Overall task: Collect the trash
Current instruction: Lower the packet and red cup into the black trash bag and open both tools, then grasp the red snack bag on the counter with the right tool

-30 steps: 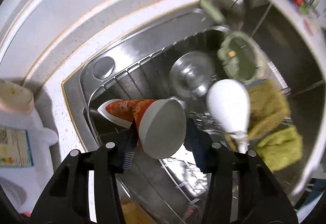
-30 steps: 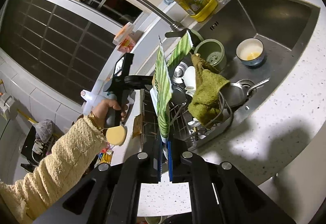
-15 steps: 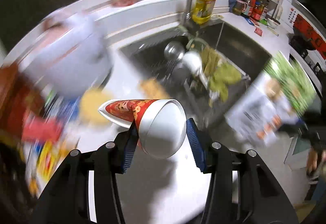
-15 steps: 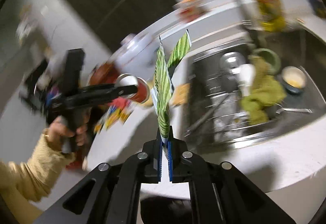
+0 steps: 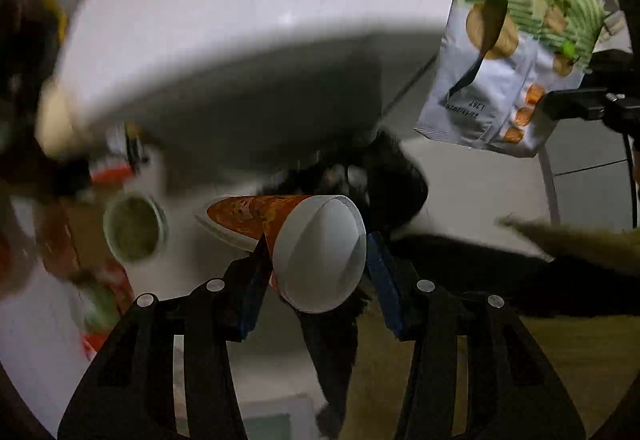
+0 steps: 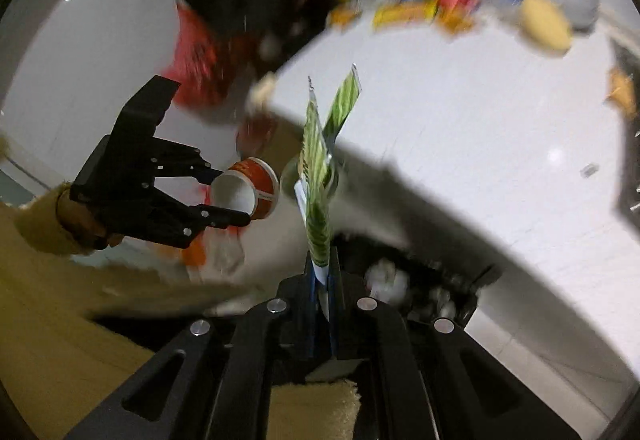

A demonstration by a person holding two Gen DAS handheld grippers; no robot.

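Left wrist view: your left gripper [image 5: 318, 256] is clenched on a red-and-orange printed paper cup with a white inside [image 5: 316, 252]; the cup lies sideways between the blue-padded fingers [image 5: 382, 272], its open mouth turned back toward the camera.
Ahead of the left gripper: a white countertop edge [image 5: 248, 40] fills the upper frame, heavily blurred; a dark opening below it looks like a bin, though you cannot tell for sure.
Up and to the right of the left gripper: the green-striped and pale grey foil snack bag [image 5: 516, 52] hangs in the air, well apart from the cup.
Left of the left gripper: a round green-filled container [image 5: 134, 226] and blurred red packaging.
Right wrist view: your right gripper [image 6: 320, 282] is pinched tight on the bottom edge of the snack bag [image 6: 318, 176], which stands upright and edge-on above the closed fingers.
Left hand pose: seen from the right wrist, your left hand [image 6: 86, 224], in a mustard-yellow sleeve [image 6: 38, 228], grips the black tool [image 6: 218, 196] roughly level, its tips pointing toward the bag, the cup [image 6: 250, 192] just beside the bag and not touching it.
Beyond the right gripper: white counter [image 6: 460, 144], with colourful packets at its far end too blurred to name.
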